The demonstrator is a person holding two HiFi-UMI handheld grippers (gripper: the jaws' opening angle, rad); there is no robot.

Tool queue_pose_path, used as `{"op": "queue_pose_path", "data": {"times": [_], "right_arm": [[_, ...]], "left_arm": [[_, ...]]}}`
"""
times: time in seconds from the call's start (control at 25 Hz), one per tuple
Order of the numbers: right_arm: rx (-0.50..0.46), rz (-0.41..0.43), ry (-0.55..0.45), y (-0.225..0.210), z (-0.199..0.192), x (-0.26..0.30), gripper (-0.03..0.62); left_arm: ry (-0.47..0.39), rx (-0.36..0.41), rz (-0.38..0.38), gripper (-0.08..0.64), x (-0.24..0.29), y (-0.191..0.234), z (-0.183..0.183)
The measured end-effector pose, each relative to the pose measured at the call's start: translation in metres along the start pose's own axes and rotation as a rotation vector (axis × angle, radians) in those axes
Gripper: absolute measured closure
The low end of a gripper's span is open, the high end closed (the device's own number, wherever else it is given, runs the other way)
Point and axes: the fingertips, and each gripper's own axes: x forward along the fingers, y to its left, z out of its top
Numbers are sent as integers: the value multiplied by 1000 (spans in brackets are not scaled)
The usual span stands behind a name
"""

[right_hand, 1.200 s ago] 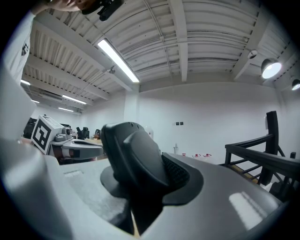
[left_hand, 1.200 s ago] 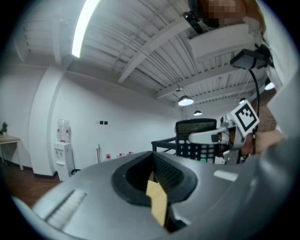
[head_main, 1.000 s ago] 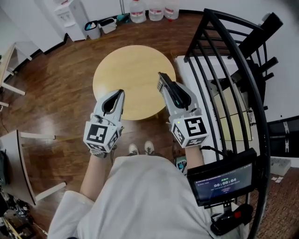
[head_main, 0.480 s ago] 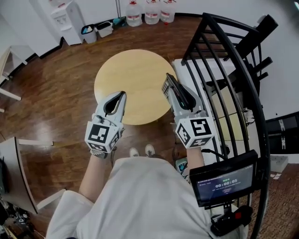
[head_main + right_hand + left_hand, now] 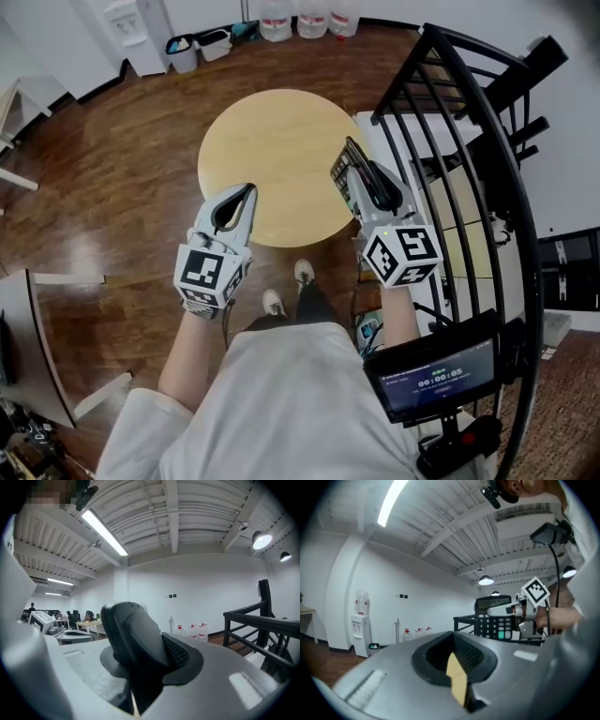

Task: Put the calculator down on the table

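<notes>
Calculator: dark, keyed, on edge, clamped in right gripper, held in the air at the desk's right edge. Left gripper: jaws together, empty, over near edge. Status: set-down not yet done.

The left arm and right arm reach forward from the body, well apart, each gripper pointing almost level, the left gripper with its jaws together on nothing and the right gripper clamped on the calculator, which stands on edge.
</notes>
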Motion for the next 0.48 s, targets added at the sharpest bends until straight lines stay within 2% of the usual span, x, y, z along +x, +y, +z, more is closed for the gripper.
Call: {"op": "queue_pose_path", "data": {"times": [0.16, 0.48], "right_arm": [[42, 22, 30, 2, -19, 25, 466], [144, 59, 122, -19, -62, 86, 466]], "left_arm": [[5, -52, 4, 555, 11, 12, -14], [75, -75, 76, 555, 56, 40, -42]]}}
